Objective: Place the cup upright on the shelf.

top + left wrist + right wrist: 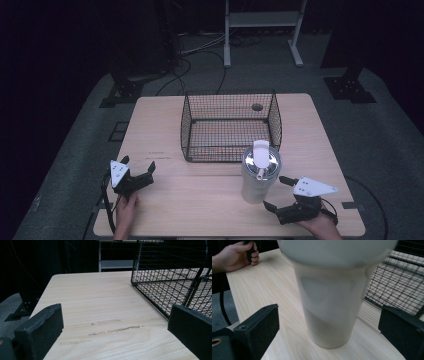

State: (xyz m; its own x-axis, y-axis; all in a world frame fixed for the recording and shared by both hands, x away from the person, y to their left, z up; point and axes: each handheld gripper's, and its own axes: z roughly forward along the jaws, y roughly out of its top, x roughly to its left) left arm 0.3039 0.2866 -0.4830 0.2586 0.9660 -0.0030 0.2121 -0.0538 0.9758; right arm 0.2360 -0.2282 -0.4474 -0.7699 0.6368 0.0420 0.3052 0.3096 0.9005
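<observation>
Right tongs (278,194) spread wide, empty, lined up on tumbler (260,175), likely for side grasp. Tumbler upright on surface (200,200), just before wire basket (230,125). Left tongs (137,167) apart, empty, parked clear.

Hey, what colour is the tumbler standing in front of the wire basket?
The tumbler is white, with a silvery lid and white flip tab, clearest in the high view.

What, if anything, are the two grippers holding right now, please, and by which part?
Nothing is held. The right gripper has open jaws beside the white tumbler, not touching it; the left gripper is open over bare table.
</observation>
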